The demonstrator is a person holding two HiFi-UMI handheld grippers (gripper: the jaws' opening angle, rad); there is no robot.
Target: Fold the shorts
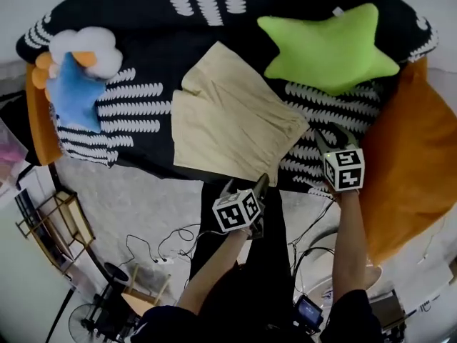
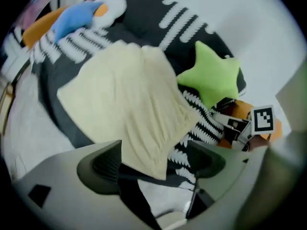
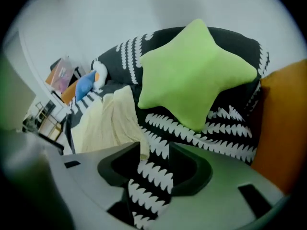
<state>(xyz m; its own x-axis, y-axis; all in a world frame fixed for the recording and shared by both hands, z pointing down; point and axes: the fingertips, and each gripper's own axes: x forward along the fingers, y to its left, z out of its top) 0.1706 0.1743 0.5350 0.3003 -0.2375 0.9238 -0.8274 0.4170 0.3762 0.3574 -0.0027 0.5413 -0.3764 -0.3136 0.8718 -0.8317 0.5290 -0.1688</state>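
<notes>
Shorts [image 1: 228, 127], beige, one pair. They lie flat and askew on the bed's black-and-white blanket [image 1: 153, 31], with the near hem close to the bed's front edge and the far corner just beside the green star cushion [image 1: 330, 45]. A crease runs across them. I cannot tell whether it is a finished fold.

Left tongs [image 1: 246, 186]: jaws apart and clamped on nothing. They hover off the front edge of the bed, by the near corner of the shorts. In the left gripper view the hem shows in the gap, but neither pad presses it.

Right tongs [image 3: 154, 157]: jaws partly apart and empty, over the blanket at the right-hand corner of the shorts. The cloth's edge sits just at one jaw tip.

Hazards, as I judge them:
- Blanket caught with the hem. The right tongs have patterned blanket in their gap, so closing there would lift bedding and not shorts.
- One layer pinched alone. The lower layer would stay behind and the fold would open up.
- Slide off the bed. The near hem is close to the edge and my left tongs come in from beyond it, so a drag towards me could pull the shorts to the floor.
- Star cushion fouling the far corner when cloth is carried over.
- Skewed fold, if the two corners are taken at uneven points.

Blue plush toy [image 1: 75, 77] and orange cushion [image 1: 414, 163]: well apart from the shorts, no concern.
</notes>
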